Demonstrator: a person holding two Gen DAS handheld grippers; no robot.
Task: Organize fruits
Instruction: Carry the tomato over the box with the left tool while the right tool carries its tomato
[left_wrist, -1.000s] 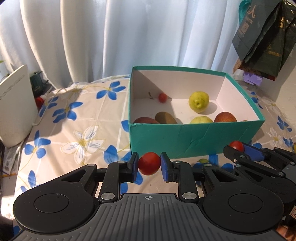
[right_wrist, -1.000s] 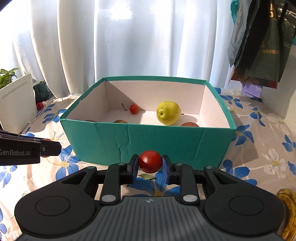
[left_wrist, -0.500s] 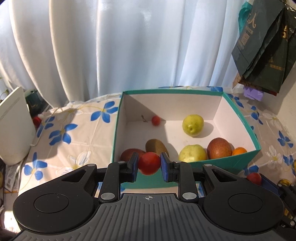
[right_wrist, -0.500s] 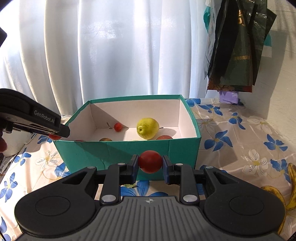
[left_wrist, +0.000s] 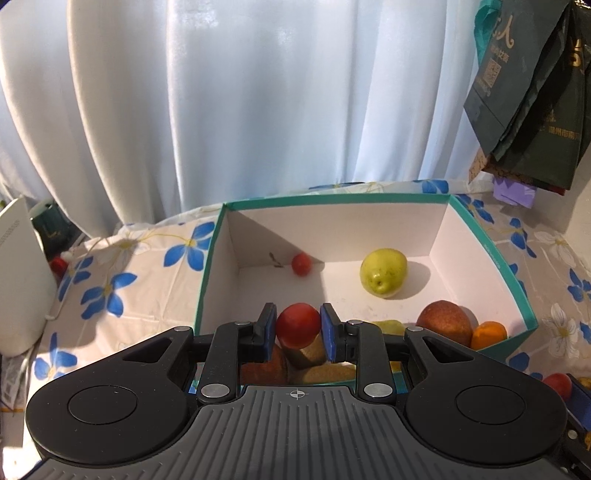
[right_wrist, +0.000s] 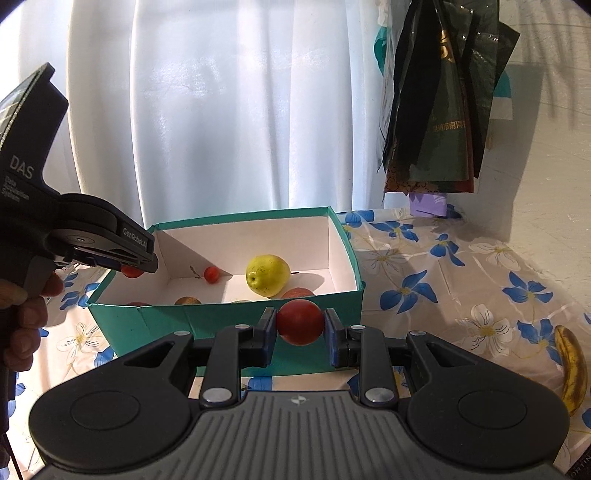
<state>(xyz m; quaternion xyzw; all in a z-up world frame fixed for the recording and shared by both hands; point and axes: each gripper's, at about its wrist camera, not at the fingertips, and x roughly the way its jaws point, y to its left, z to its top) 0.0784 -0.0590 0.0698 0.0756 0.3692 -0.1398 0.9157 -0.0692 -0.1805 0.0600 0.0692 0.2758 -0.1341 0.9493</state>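
Note:
My left gripper (left_wrist: 298, 326) is shut on a small red tomato (left_wrist: 297, 325) and holds it above the near left part of the teal box (left_wrist: 491, 251). The box holds a yellow pear (left_wrist: 383, 271), a small red tomato (left_wrist: 301, 263), a reddish fruit (left_wrist: 444, 322), an orange fruit (left_wrist: 488, 333) and a kiwi under my fingers. My right gripper (right_wrist: 300, 328) is shut on another red tomato (right_wrist: 300, 322), in front of the box's (right_wrist: 229, 321) near wall. The left gripper (right_wrist: 130, 266) also shows in the right wrist view over the box's left edge.
A banana (right_wrist: 571, 368) lies on the flowered tablecloth (right_wrist: 443, 295) at the right. Dark bags (right_wrist: 443, 110) hang at the back right. A white device (left_wrist: 18, 280) stands at the left. White curtains hang behind the table.
Both grippers have risen with their tomatoes. The left one moved forward from in front of the box to above its interior.

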